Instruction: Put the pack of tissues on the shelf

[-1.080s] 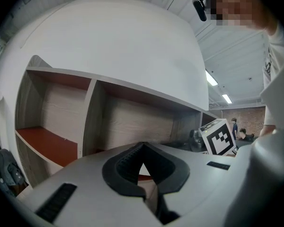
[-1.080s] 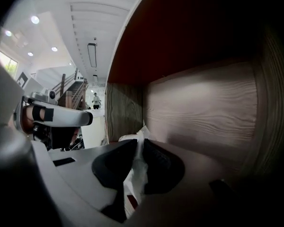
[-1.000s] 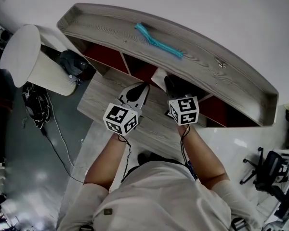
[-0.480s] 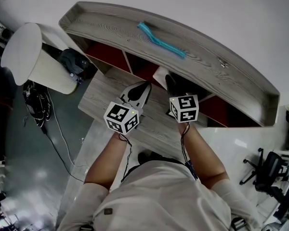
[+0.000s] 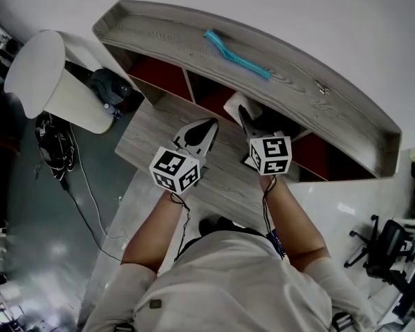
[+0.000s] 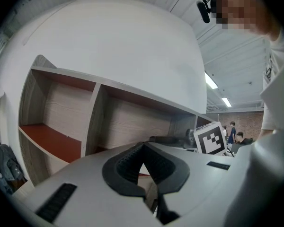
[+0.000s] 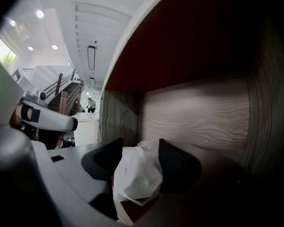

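1. At your far left stands a white round-topped stand, with a dark bag just beside it and a tangle of cables on the floor below.
2. The wooden shelf runs across the top of the head view. A turquoise strip lies on its top board, and the open compartments underneath are lined in red.
3. Your left gripper hangs over the wooden surface and points at the shelf. In the left gripper view its jaws are pressed together at the tips, with nothing between them.
4. Your right gripper reaches into the mouth of a middle compartment, just right of the left gripper. Its jaws are opening and stand spread wide. The pack of tissues stands between the pads, which do not look clamped on it.
5. The pack of tissues, white and crinkled, sits inside that compartment near its front edge. The wooden divider is close on its left and the wood back panel is behind it. From the head view only a white corner of it shows under the top board.
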The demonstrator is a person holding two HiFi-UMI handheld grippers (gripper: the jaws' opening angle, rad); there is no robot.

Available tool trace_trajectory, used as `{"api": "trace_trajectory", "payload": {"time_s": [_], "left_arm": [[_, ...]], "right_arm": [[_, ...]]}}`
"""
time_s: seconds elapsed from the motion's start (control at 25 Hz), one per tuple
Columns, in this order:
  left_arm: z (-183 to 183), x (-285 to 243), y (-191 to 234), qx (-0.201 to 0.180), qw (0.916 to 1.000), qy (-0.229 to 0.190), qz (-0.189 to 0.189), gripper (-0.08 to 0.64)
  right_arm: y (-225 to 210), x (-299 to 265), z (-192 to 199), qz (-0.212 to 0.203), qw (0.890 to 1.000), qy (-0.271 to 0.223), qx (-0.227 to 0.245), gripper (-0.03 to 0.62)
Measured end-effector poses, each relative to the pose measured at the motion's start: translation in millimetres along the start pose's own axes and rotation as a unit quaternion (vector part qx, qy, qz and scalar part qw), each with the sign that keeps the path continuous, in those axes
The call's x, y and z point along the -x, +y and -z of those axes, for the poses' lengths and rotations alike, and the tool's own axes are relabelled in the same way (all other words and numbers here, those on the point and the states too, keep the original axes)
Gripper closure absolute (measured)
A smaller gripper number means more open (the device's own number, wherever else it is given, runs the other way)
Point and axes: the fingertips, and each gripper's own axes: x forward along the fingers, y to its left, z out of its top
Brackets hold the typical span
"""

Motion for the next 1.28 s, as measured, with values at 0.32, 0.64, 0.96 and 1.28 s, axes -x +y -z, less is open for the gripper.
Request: {"api": "trace_trajectory", "payload": {"time_s": [0.32, 0.64, 0.96, 1.28], "left_arm": [[-6, 26, -7, -0.006, 1.0, -0.003, -0.003, 0.543], [-14, 57, -27, -0.034, 0.9994, -0.008, 0.002, 0.544], [-18, 100, -49, -0.048, 0.9987, -0.015, 0.006, 0.545], [-14, 155, -74, -0.054, 0.9983, -0.017, 0.011, 0.545]], "right_arm": [[12, 20, -18, 0.006, 1.0, -0.019, 0.02, 0.336], [38, 49, -23, 0.004, 0.999, -0.021, 0.028, 0.336], [70, 92, -31, 0.004, 0.999, -0.028, 0.027, 0.375], [118, 150, -34, -0.012, 0.999, -0.035, 0.025, 0.476]]}}
